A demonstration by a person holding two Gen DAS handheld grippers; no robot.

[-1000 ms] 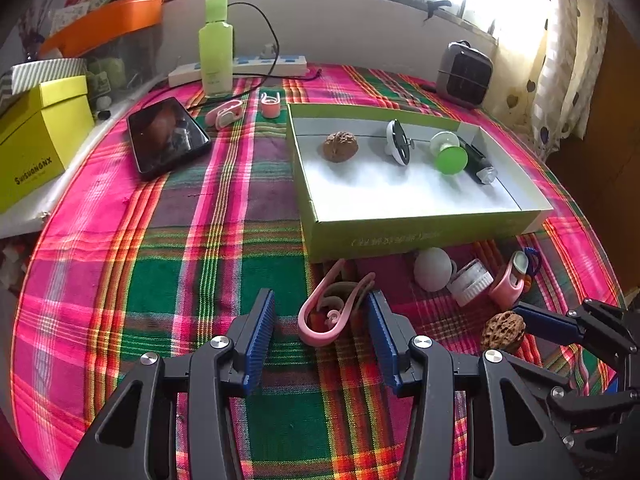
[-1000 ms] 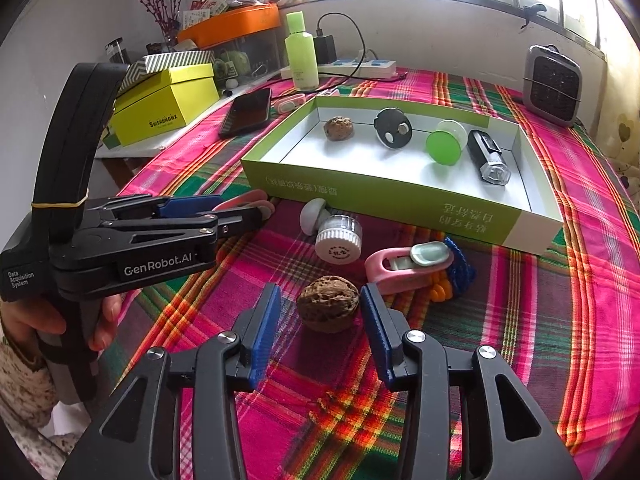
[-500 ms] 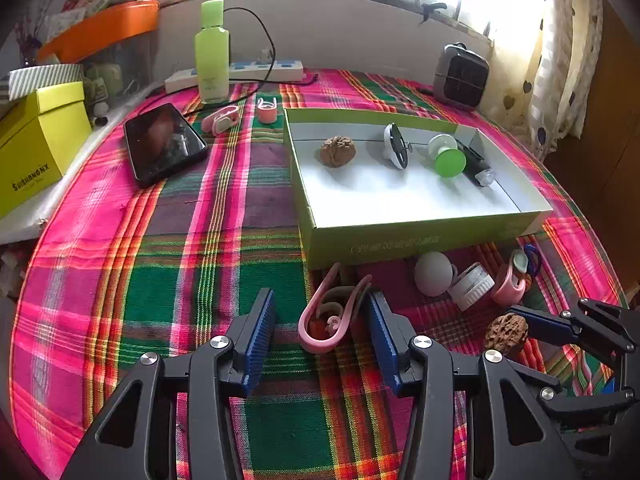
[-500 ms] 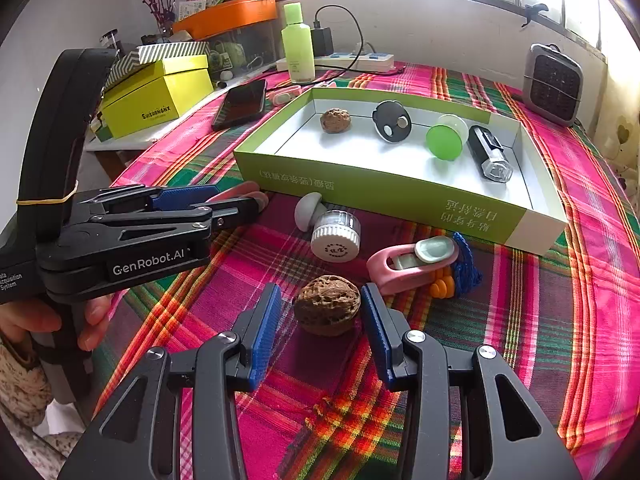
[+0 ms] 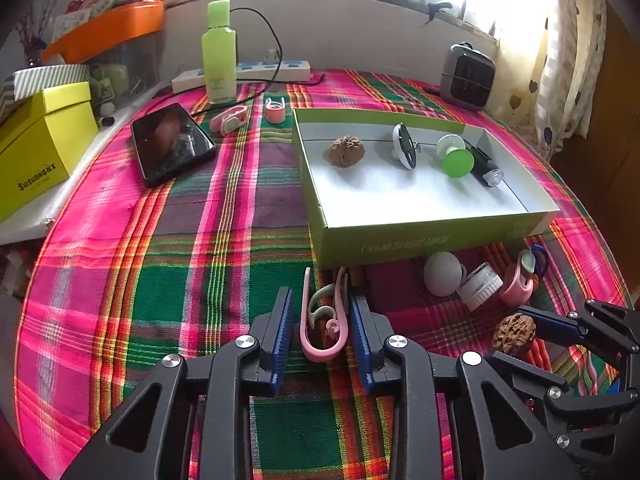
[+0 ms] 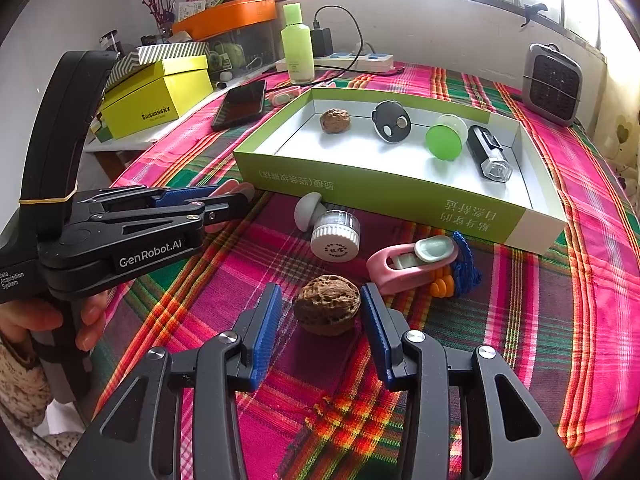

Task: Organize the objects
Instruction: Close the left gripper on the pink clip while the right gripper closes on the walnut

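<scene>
Straddling a pink clip point(image 5: 323, 324), L gripper point(image 5: 322, 334) has its blue pads apart w/ a gap each side, not clamped; clip lies on the plaid cloth point(image 5: 168, 280) just in front of the green box point(image 5: 400, 240). R gripper point(image 6: 322, 322) is parted round a walnut point(image 6: 327, 309) on the cloth, pads near but apart from it. Beside it: white-capped jar point(image 6: 335, 234), pink clip w/ blue cord point(image 6: 412, 262). Inside box: 2nd walnut point(image 6: 335, 121), black disc point(image 6: 391, 122), green cap point(image 6: 445, 138), black torch point(image 6: 489, 154).
</scene>
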